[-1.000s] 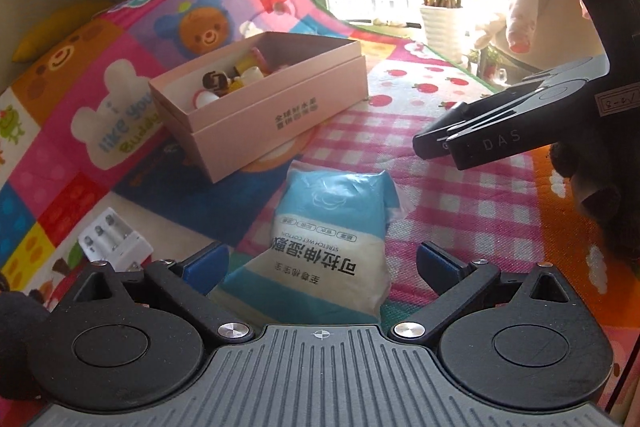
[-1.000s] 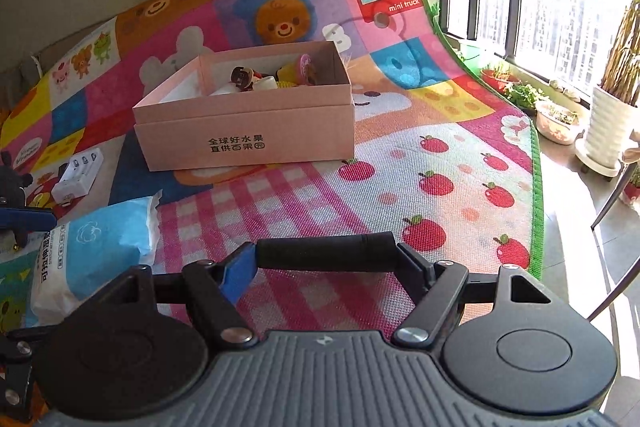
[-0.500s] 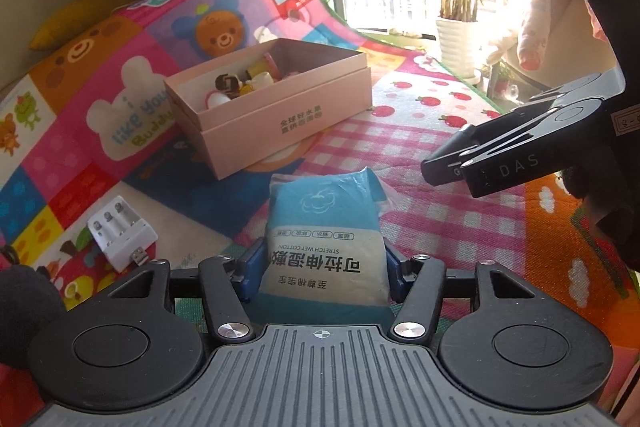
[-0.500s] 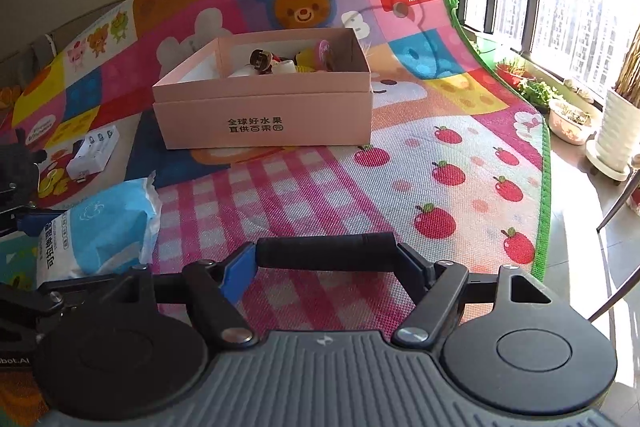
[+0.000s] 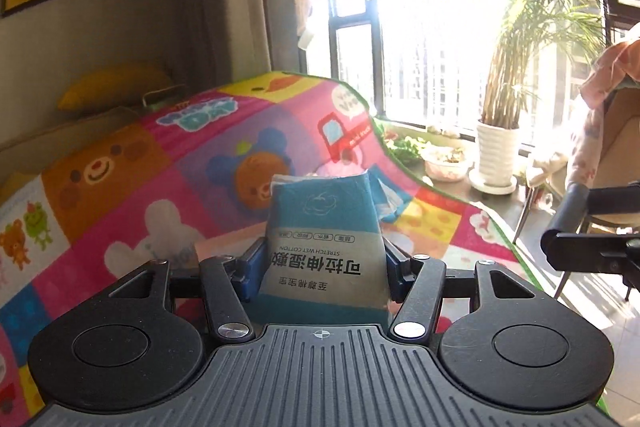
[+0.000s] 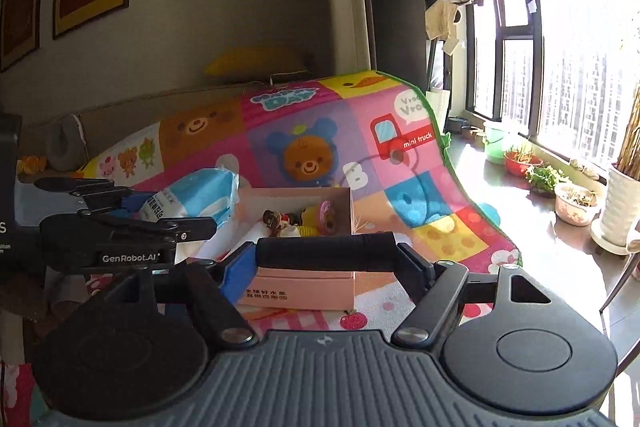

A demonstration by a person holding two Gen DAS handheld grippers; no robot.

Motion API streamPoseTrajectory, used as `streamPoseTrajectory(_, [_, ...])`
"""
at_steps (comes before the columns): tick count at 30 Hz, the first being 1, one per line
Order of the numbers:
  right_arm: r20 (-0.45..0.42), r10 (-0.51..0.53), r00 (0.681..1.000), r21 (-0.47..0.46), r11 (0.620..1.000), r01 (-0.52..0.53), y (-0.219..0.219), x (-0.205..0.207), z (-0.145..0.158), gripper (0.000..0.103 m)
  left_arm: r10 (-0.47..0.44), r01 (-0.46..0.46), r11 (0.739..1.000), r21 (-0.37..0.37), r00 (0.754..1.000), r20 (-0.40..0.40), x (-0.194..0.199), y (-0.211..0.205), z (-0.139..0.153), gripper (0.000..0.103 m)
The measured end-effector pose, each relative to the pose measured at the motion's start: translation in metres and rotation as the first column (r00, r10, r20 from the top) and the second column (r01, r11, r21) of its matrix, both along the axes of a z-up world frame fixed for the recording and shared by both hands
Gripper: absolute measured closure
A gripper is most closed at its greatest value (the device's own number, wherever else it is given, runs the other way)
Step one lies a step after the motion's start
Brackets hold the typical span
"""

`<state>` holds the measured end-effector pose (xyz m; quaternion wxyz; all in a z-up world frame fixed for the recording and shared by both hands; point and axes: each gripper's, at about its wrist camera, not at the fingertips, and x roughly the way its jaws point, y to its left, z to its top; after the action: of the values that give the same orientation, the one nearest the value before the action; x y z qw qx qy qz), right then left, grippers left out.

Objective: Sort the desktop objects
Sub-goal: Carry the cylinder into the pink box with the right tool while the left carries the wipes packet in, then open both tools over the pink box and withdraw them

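My left gripper (image 5: 322, 265) is shut on a blue and white pack of wet cotton wipes (image 5: 324, 247) and holds it up off the mat. In the right wrist view the pack (image 6: 192, 197) hangs in the left gripper (image 6: 160, 219) just left of the pink box (image 6: 300, 267), above its open top. The box holds several small toys (image 6: 298, 217). My right gripper (image 6: 326, 249) is shut on a black cylinder (image 6: 326, 247) held crosswise between its fingers, in front of the box.
A colourful cartoon play mat (image 6: 420, 195) covers the surface and rises at the back. Potted plants (image 6: 576, 203) and a white planter (image 5: 498, 151) stand by the window at right. A chair with clothes (image 5: 608, 131) stands at far right.
My left gripper closed on the wipes pack and lifted it off the mat toward the pink box. Both views tilted upward. My right gripper kept the black cylinder.
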<state>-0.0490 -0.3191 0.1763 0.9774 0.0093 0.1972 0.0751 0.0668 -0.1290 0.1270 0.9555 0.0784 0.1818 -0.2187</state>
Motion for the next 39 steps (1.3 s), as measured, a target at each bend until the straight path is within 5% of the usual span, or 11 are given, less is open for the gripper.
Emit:
streamPoseTrajectory(6, [0.011,-0.046,0.999,-0.032,0.998,0.046,-0.004,0.028,0.006,0.029,0.031,-0.04,0.99,-0.133,0.997,-0.067,0.049,0.013,0.004,0.007])
streamPoseTrajectory(12, [-0.051,-0.037,0.998,-0.028,0.999,0.036,0.001,0.071,-0.003,0.029,0.132,-0.14,0.985,-0.104,0.988,-0.078,0.005,0.063,-0.029,0.003])
streamPoseTrajectory(18, [-0.117,0.057,0.991,0.036,0.998,-0.053,0.04,0.136,0.004,0.029,0.035,-0.066,0.991,-0.117,0.968,-0.249,-0.041,0.081,-0.087,0.002])
streamPoseTrajectory(23, [-0.226,0.113,0.968,0.107,0.99,-0.09,0.088,0.214,0.009,0.021,0.028,-0.058,0.993,-0.102,0.961,-0.274,-0.052,0.086,-0.113,0.001])
streamPoseTrajectory(28, [-0.269,0.015,0.963,0.046,0.999,-0.003,0.099,0.23,0.0,0.022,0.002,-0.048,0.987,-0.156,0.959,-0.285,-0.056,0.097,-0.123,0.001])
streamPoseTrajectory(29, [-0.277,-0.011,0.961,0.024,1.0,0.018,0.098,0.23,-0.004,0.025,-0.004,-0.046,0.984,-0.17,0.959,-0.283,-0.056,0.099,-0.123,0.0])
streamPoseTrajectory(31, [-0.29,-0.072,0.954,-0.039,0.997,0.064,0.096,0.233,-0.013,0.052,-0.017,-0.04,0.983,-0.181,0.954,-0.299,-0.053,0.098,-0.125,0.0])
streamPoseTrajectory(34, [-0.313,-0.138,0.94,-0.132,0.986,0.101,0.097,0.246,-0.032,0.072,-0.024,-0.04,0.979,-0.201,0.952,-0.306,-0.051,0.101,-0.125,0.0])
streamPoseTrajectory(39, [-0.473,-0.105,0.875,-0.027,0.994,0.104,0.092,0.255,-0.056,0.081,-0.014,-0.055,0.976,-0.212,0.95,-0.311,-0.05,0.103,-0.125,0.0])
